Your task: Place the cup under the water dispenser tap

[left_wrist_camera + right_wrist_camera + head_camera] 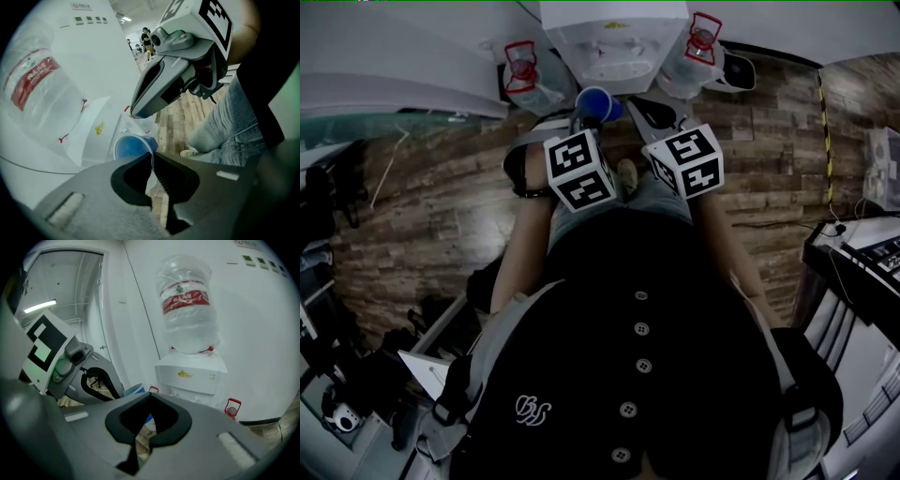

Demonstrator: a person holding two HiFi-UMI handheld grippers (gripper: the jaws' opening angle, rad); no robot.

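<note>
A brown wooden plank floor [441, 206] covers the room, and a white water dispenser [614, 42] stands at upper centre. Just below it, the left claw [152, 164] pinches the rim of the blue plastic cup [596, 103]. The cup's mouth faces up and its long axis is nearly upright. The right claw [149, 397] is clenched and empty.

Cup [598, 101] in L tongs [152, 158], before dispenser [614, 42]; R tongs [149, 397] at right.

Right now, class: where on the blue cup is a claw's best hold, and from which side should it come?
Probably the rim, from above: the cup is thin-walled and its mouth faces up, so one jaw slips inside, one outside. The left claw pinches it that way.
</note>
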